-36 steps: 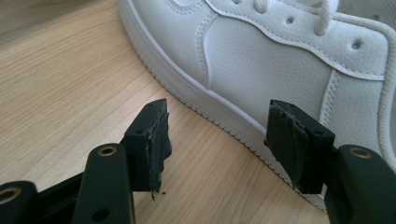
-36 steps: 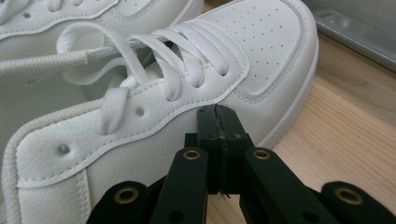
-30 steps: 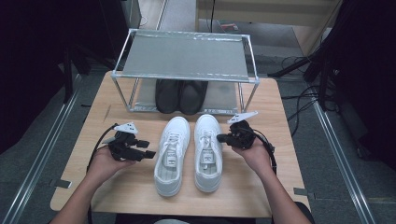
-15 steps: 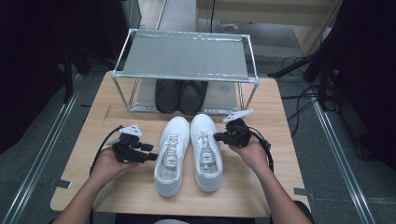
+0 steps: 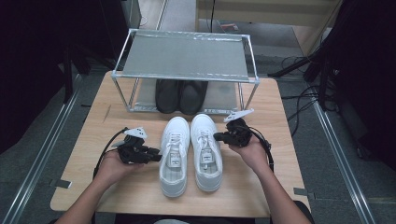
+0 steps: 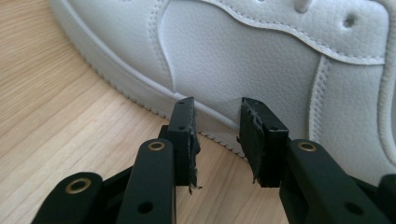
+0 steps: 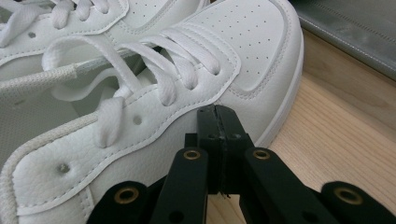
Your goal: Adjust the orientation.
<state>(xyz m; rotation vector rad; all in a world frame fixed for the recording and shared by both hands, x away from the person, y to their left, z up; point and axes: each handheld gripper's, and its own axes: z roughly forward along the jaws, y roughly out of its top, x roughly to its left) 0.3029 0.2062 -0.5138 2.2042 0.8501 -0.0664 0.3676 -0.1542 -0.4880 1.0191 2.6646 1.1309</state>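
On the desk (image 5: 116, 186), my left gripper (image 6: 217, 123), jaws apart and just closing on nothing, nears the left white sneaker (image 5: 173, 156); my right gripper (image 7: 218, 116), jaws together, touches the right white sneaker (image 5: 205, 151).

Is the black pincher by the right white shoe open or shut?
Shut. The right hand-held gripper has its jaws pressed flat together with no gap, nothing between them, its tips against the right white shoe's side.

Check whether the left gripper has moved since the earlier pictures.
Yes. The left gripper has edged right, closer to the left white shoe, its jaws closing, nothing yet between them.
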